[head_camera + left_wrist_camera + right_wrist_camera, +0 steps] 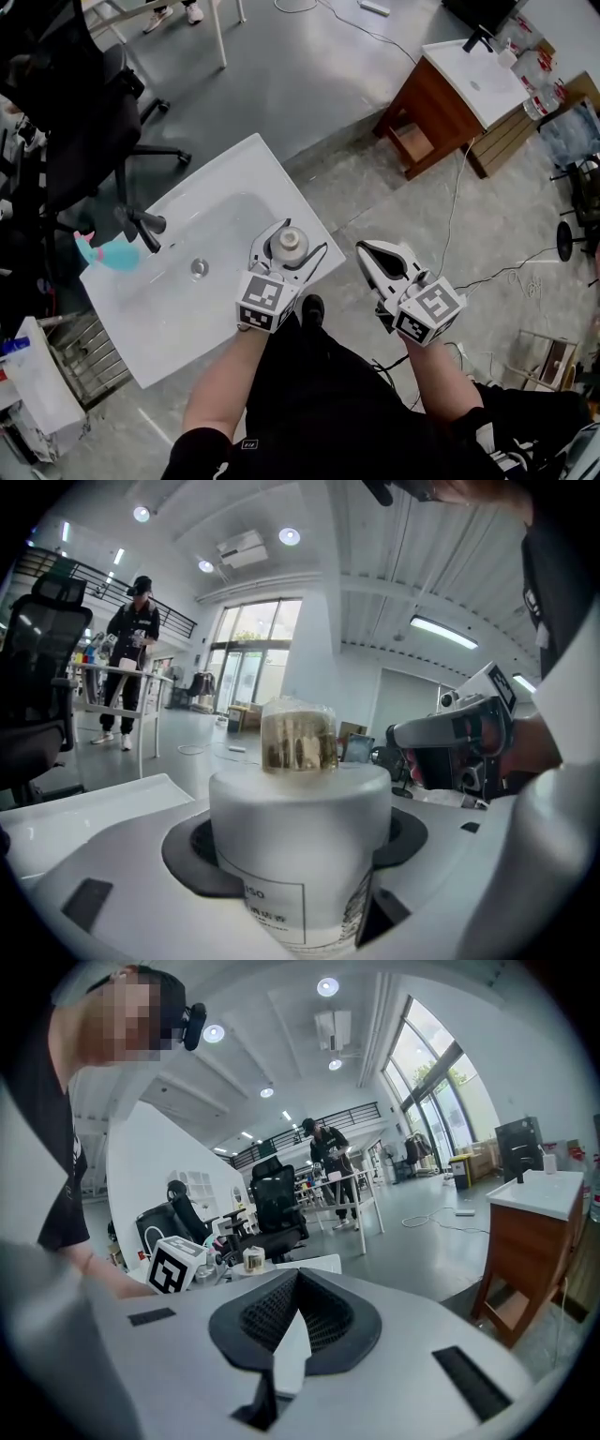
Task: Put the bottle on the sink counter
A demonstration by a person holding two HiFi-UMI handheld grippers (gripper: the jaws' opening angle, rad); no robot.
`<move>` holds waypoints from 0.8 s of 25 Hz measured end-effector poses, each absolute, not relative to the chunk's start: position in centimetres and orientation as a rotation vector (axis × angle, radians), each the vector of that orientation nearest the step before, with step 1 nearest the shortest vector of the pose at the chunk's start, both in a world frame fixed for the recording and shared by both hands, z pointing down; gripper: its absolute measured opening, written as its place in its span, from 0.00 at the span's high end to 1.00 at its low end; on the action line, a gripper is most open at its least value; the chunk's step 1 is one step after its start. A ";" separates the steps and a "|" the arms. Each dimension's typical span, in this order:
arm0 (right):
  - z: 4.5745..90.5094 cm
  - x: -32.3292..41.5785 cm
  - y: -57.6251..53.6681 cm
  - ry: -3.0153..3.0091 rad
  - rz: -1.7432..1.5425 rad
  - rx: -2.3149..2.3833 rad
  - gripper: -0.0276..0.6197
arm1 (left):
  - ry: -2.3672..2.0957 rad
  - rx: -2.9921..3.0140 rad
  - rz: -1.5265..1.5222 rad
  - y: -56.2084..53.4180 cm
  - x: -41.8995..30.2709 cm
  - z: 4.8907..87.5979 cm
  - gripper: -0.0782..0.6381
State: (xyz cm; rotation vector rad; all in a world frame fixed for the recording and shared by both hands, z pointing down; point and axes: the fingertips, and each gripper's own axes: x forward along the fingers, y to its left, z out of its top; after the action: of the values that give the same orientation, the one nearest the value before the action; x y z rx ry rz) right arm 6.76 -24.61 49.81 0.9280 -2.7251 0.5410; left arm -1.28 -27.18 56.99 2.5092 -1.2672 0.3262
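left tool (286, 251) tight around upright bottle (290, 241) over front edge of sink counter (251, 157) (right tool (370, 251) alongside, jaws together, empty)

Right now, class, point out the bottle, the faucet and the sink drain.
bottle (300, 841): left gripper view, on its white body between the jaws.
faucet (146, 226): head view, on its dark base.
sink drain (199, 267): head view, on the metal ring.
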 end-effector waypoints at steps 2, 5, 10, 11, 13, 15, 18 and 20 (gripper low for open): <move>50.3 7.0 -24.6 -2.715 0.551 0.937 0.94 | -1.262 2.518 0.347 -27.5 -0.8 57.8 0.42; 50.9 7.1 -24.5 -2.714 0.557 0.932 0.94 | -1.245 2.526 0.376 -27.8 0.0 59.3 0.42; 51.4 7.6 -24.3 -2.701 0.564 0.934 0.94 | -1.217 2.515 0.406 -28.2 1.2 61.6 0.42; 51.5 7.8 -24.3 -2.696 0.566 0.939 0.94 | -1.212 2.517 0.414 -28.2 1.4 61.9 0.42; 51.7 8.3 -24.4 -2.688 0.565 0.946 0.94 | -1.203 2.522 0.430 -28.3 1.9 62.5 0.42; 51.8 8.6 -24.5 -2.683 0.564 0.952 0.94 | -1.201 2.522 0.450 -28.5 2.2 63.1 0.42; 51.9 8.7 -24.5 -2.680 0.567 0.957 0.94 | -1.198 2.517 0.489 -28.6 2.5 64.1 0.42; 51.9 8.7 -24.6 -2.679 0.574 0.959 0.94 | -1.193 2.515 0.516 -28.7 2.5 64.6 0.42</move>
State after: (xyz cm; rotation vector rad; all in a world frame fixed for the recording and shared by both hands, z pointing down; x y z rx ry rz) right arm 8.65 -24.57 51.88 0.9592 -2.6792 0.5736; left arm 2.49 -28.68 64.63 2.5150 -1.1933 0.5157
